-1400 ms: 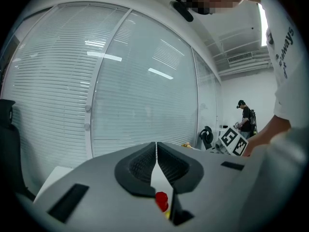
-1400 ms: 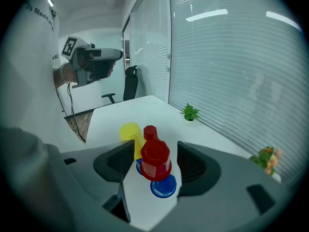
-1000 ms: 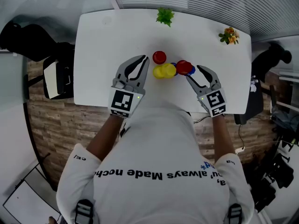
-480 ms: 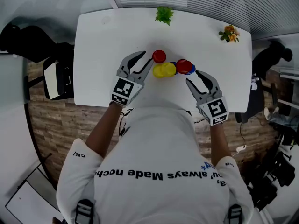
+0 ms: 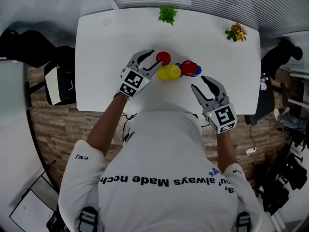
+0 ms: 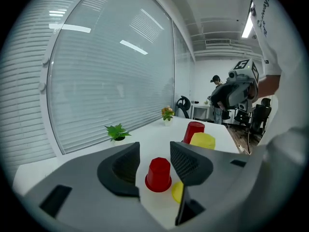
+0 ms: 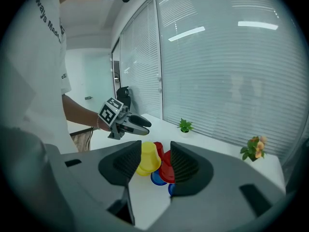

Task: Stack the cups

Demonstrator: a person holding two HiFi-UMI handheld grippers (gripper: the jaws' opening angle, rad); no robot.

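Head view, reading left to right: reaching across the white surface (image 5: 106,42) with the left gripper (image 5: 154,60), tips right at an upside-down red cup (image 5: 163,58) near the surface's middle. Having just been opening those jaws; now showing them wide apart in the left gripper view, framing the red cup at or just past the tips, pads clear of both walls, gripping nothing. Crowding just beside it: a yellow cup (image 5: 169,72), then a second red cup (image 5: 189,68) overlapping a blue cup (image 5: 197,73). Hanging further right, nearer the front edge, with the right gripper (image 5: 199,83), short of the cluster, jaws partly apart after closing a little, holding nothing.

Probably lining up the first pick of the stack. Doing it well: pushing in until the pads are sitting squarely across the cup's wall, centring it, squeezing gently to avoid crushing or tipping it, keeping the near jaw off the neighbouring yellow cup, then lifting straight up before carrying it over another cup.
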